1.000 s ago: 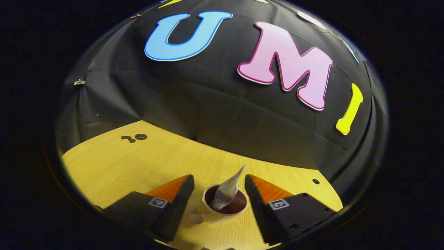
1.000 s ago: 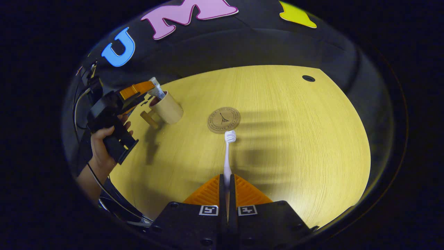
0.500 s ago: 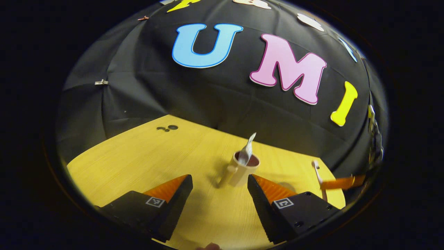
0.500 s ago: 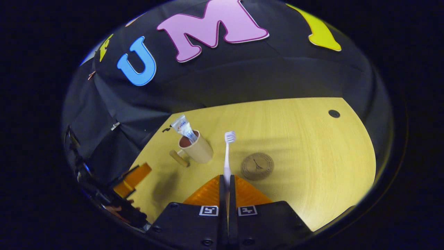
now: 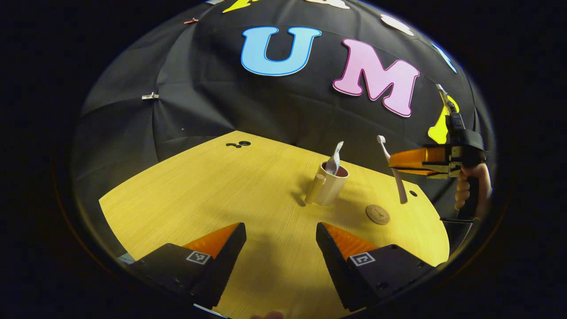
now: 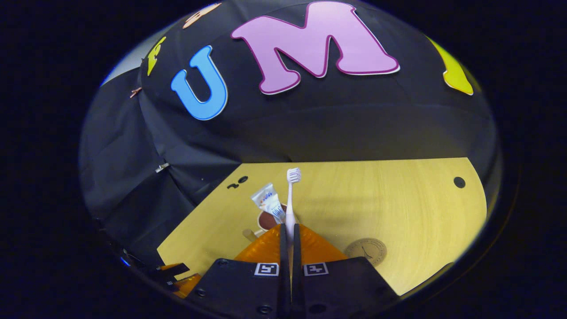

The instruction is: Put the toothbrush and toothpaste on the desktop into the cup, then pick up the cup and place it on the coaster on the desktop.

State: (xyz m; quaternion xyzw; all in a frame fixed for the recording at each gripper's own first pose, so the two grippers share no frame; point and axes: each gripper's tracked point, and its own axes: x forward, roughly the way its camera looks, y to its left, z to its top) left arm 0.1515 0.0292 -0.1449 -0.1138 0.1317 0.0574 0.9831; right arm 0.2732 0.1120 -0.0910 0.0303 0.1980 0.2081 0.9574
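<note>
Right tongs (image 6: 287, 248) raised toothbrush (image 6: 290, 199) nearer cup (image 5: 330, 188) — toothpaste (image 5: 334, 160) inside.

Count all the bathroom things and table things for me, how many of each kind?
Toothbrush: 1
Toothpaste tube: 1
Cup: 1
Coaster: 1
Total: 4

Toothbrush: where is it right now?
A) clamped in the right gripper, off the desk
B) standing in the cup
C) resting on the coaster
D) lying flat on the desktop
A. The right gripper has its jaws closed on the toothbrush handle, head up, in the air near the cup, which holds the toothpaste.
</note>
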